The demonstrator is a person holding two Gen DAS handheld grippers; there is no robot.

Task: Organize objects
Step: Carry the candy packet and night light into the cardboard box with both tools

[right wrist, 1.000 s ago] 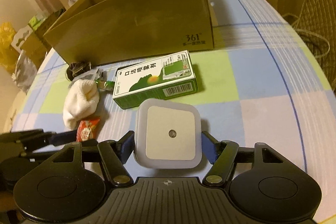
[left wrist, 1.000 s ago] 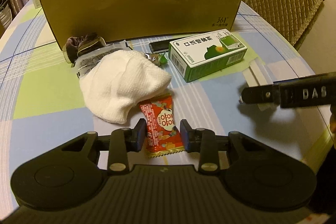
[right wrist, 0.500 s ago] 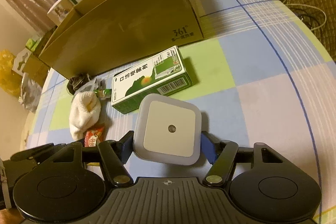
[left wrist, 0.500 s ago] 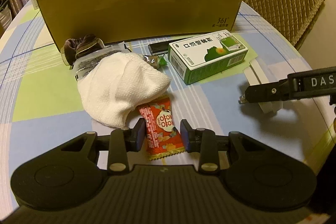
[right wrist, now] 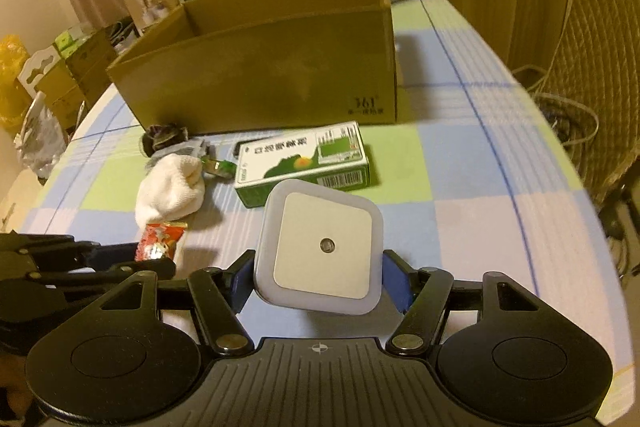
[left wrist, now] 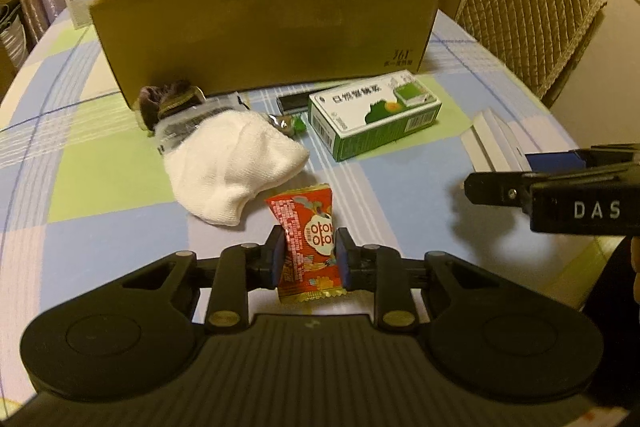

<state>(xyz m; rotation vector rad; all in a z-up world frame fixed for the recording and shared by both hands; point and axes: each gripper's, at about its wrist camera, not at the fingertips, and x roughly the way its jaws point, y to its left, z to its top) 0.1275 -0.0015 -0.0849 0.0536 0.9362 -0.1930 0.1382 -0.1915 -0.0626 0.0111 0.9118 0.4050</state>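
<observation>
Red candy packet (left wrist: 310,247) is clamped in our left gripper (left wrist: 309,257) and the white square night light (right wrist: 322,247) in our right gripper (right wrist: 320,269), both above the table's near edge; next, lift over the cardboard box (left wrist: 268,31) wall.

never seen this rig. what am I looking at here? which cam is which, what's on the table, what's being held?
No robot arm: a person holds a two-finger gripper in each hand, and each gripper carries a fisheye camera looking out along its fingers. The black shape at the bottom of each picture is that gripper's own body.

Left wrist view: the left gripper is shut on a red snack packet. The black bar marked DAS is the right gripper seen from the side.

Right wrist view: the right gripper is shut on a white square night light.

On the checked tablecloth: an open cardboard box, a green carton, a white cloth, and some small wrapped items beside the cloth.
</observation>
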